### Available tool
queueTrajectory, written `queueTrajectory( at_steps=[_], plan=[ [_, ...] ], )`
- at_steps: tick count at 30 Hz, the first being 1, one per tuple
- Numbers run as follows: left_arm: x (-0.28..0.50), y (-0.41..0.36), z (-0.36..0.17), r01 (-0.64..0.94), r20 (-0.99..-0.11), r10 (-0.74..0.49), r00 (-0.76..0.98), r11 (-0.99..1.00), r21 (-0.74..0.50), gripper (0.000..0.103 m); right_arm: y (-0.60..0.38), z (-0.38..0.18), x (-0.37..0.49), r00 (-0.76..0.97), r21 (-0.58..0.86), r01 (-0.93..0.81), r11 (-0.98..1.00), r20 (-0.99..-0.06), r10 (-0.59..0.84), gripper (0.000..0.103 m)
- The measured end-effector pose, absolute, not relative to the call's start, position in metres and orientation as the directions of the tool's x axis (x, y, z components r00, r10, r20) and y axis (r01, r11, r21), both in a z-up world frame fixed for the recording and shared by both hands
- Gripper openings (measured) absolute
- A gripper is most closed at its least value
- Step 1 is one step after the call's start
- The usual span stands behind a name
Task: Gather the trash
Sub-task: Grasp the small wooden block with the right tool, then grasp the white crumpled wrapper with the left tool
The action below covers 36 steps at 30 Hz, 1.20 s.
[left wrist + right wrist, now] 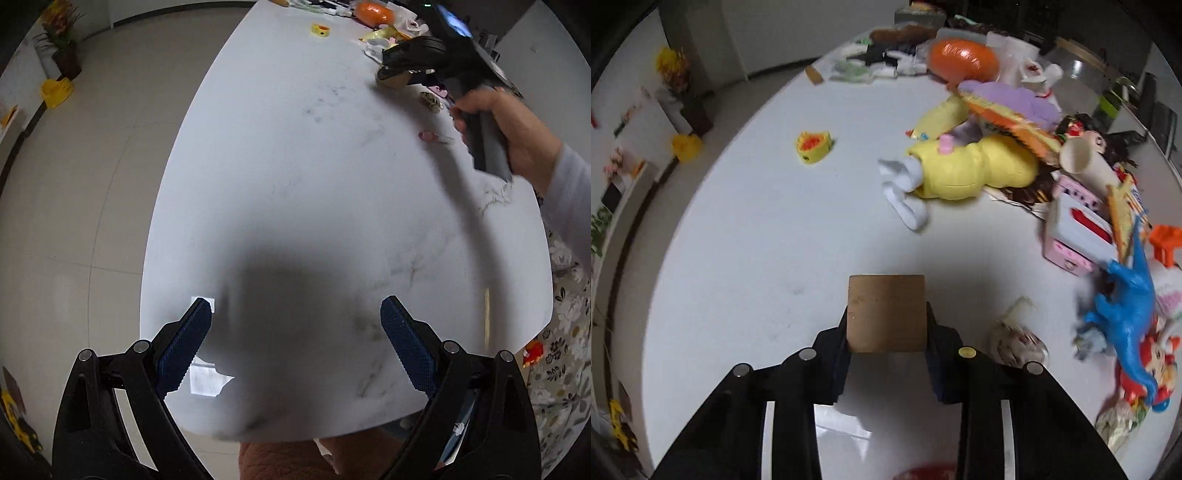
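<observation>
- Our right gripper: jaws clamped on a brown cardboard tube, held above the white marble table.
- Our left gripper: jaws spread wide, holding nothing.
- Crumpled wrapper: on the table, just right of the tube.

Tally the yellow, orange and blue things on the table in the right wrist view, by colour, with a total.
Yellow: 2, the plush toy and the small yellow container.
Orange: 2, the shiny orange ball-shaped thing and the orange plastic piece.
Blue: 1, the dinosaur.
Total: 5. The far pile is too blurred to count.
</observation>
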<state>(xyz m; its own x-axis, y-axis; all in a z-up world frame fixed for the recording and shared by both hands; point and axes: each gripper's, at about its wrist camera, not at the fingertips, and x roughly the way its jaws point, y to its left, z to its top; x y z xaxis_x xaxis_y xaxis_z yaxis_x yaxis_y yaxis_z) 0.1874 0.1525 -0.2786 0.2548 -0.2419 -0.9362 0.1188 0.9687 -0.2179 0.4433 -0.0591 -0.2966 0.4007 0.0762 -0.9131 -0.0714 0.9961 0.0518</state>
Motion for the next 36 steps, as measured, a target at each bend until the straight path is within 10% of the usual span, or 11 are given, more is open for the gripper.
queueTrajectory(
  at_steps=[24, 29, 36],
  plan=[
    [0.436, -0.081, -0.294, 0.418, -0.893, -0.318, 0.32, 0.893, -0.168, 0.09, -0.219, -0.203, 0.072, 0.56, 0.362, 0.38, 0.851, -0.823, 0.1, 0.035],
    [0.435, -0.109, -0.304, 0.49, -0.908, -0.224, 0.354, 0.871, -0.024, 0.031, -0.223, -0.203, 0.057, 0.563, 0.364, 0.404, 0.839, -0.822, 0.086, 0.035],
    [0.403, -0.09, -0.279, 0.517, -0.897, -0.257, 0.359, 0.855, -0.038, 0.023, -0.227, -0.204, 0.063, 0.576, 0.396, 0.369, 0.841, -0.808, 0.128, 0.035]
  ],
)
